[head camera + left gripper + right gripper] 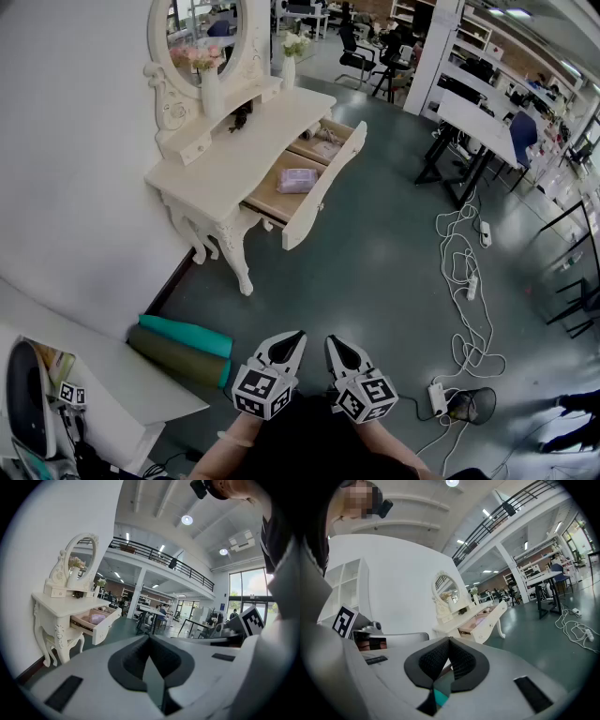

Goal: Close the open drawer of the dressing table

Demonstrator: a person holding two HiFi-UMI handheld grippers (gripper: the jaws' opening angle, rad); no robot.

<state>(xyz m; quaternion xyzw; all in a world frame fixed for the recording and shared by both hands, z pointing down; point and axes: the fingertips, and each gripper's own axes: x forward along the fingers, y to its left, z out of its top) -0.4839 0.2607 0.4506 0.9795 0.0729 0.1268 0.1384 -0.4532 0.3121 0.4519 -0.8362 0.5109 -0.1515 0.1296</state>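
The white dressing table (pixel 220 159) stands against the left wall, far ahead of me. Its wide drawer (pixel 323 187) is pulled out toward the room, with a pale lilac packet (pixel 298 180) and other small items inside. Both grippers hang low near my body, well away from the table. My left gripper (pixel 298 335) and right gripper (pixel 330 339) are side by side, each shut on nothing. The table (pixel 56 606) and its drawer (pixel 96 623) appear at the left in the left gripper view, beyond the gripper (pixel 149 637). They appear mid-frame, table (pixel 459 616) and drawer (pixel 490 618), beyond the gripper (pixel 449 640) in the right gripper view.
Rolled teal and dark green mats (pixel 183 347) lie on the floor by the wall between me and the table. A white shelf unit (pixel 103 380) is at lower left. White cables and power strips (pixel 464 272) trail across the green floor at right, near desks (pixel 478 122).
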